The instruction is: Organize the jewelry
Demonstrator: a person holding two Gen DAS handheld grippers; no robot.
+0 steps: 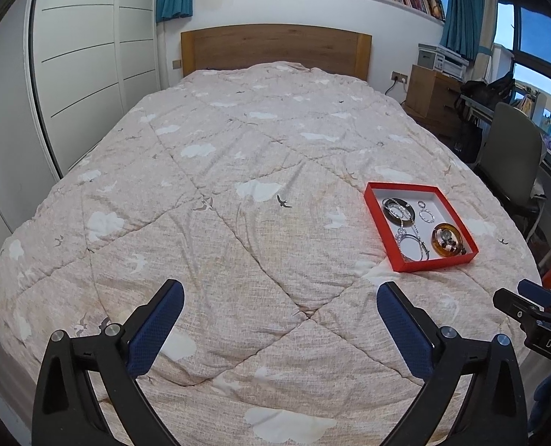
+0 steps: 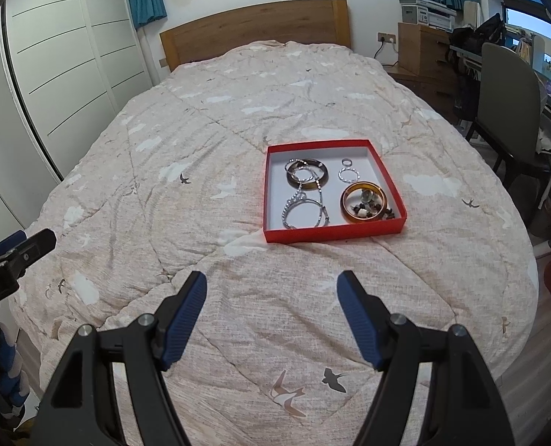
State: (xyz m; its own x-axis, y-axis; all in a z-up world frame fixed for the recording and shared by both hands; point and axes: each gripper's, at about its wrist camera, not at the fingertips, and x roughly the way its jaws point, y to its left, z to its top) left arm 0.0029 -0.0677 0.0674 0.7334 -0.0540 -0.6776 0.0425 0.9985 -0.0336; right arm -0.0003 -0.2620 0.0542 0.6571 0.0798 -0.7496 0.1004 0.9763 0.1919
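A shallow red box [image 2: 334, 232] lies on the quilt [image 2: 238, 297], holding jewelry. Inside are a dark bangle [image 2: 308, 187], an amber bangle [image 2: 364, 186] with dark beads [image 2: 364, 210] in it, silver bracelets [image 2: 286, 215] and a small twisted ring [image 2: 340, 175]. My right gripper [image 2: 272, 278] hovers open just short of the box, with nothing between its fingers. My left gripper [image 1: 279, 286] stands wide open over bare quilt, well to the left of the red box [image 1: 437, 263]. Each gripper shows at the edge of the other's view: the right gripper [image 1: 518, 291], the left gripper [image 2: 33, 239].
The bed has a wooden headboard [image 1: 275, 48] at the far end. White wardrobe doors [image 1: 82, 59] run along the left. To the right stand a grey chair [image 2: 505, 89], a wooden cabinet [image 2: 420, 48] and a desk under windows.
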